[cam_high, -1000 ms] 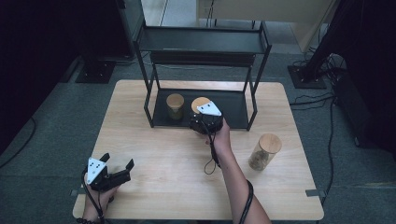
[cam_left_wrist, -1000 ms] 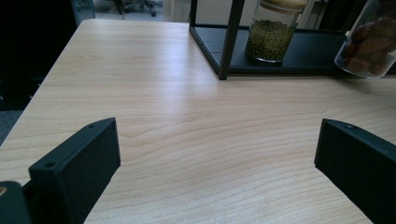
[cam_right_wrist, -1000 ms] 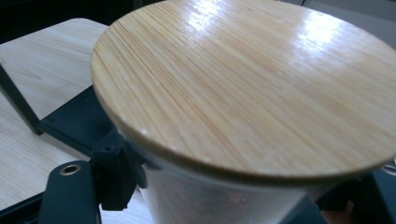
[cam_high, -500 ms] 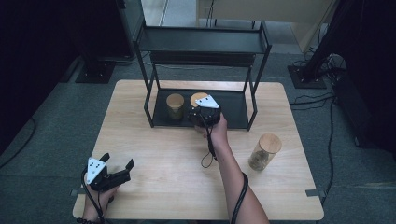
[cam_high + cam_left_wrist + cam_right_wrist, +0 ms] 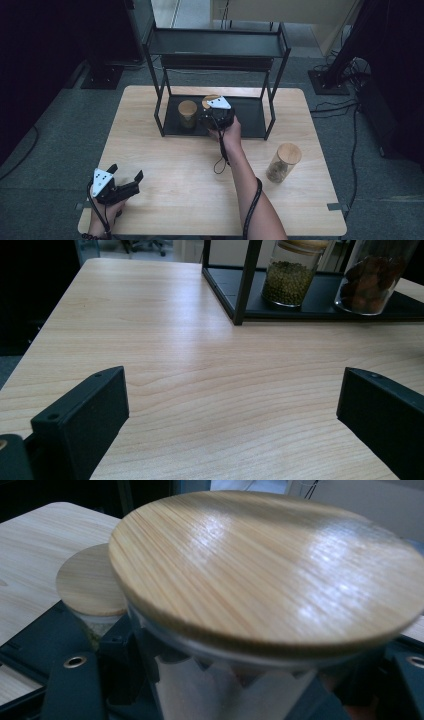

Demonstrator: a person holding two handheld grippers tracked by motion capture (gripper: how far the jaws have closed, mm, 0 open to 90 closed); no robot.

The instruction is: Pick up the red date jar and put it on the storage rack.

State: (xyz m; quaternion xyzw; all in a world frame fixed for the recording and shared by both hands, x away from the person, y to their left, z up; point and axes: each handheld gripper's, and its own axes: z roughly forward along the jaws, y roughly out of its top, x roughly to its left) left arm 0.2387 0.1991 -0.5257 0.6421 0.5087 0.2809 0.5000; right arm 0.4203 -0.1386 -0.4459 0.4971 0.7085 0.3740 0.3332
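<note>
Right gripper (image 5: 214, 118) outstretched — clamping jar (image 5: 265, 570), left gripper (image 5: 127, 181) resting low

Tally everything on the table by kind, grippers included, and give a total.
Glass jars with wooden lids: 3 (green beans jar, brown-contents jar in the right gripper, jar on the table)
Black metal rack: 1
Grippers: 2 (right, and left gripper)
Total: 6
</note>
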